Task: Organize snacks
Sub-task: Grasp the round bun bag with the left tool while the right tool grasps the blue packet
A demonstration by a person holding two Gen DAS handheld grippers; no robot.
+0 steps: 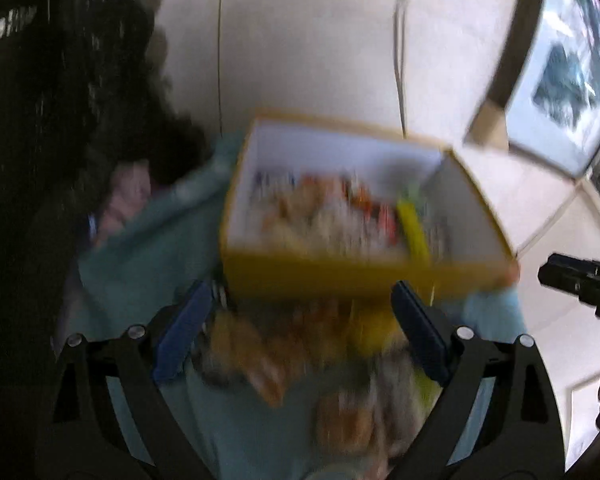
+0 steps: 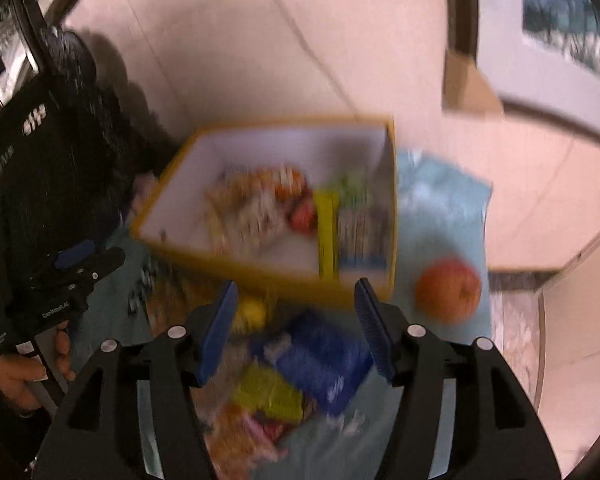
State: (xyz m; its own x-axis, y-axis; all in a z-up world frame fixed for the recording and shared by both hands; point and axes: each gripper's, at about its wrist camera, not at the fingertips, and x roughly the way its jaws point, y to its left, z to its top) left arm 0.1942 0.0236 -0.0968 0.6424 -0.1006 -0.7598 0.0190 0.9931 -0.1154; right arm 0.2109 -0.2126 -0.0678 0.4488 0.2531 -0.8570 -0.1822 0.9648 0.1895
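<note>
I am holding the left hand-held gripper with its jaws spread wide, nothing between the pads; blurred snack packets are lying on the pale blue cloth just below and between its fingers. The yellow box, already partly filled with snacks, is sitting just beyond the fingertips. My right hand-held gripper is also standing apart and empty, hovering over a blue packet and a green one. An orange fruit is resting right of the box.
</note>
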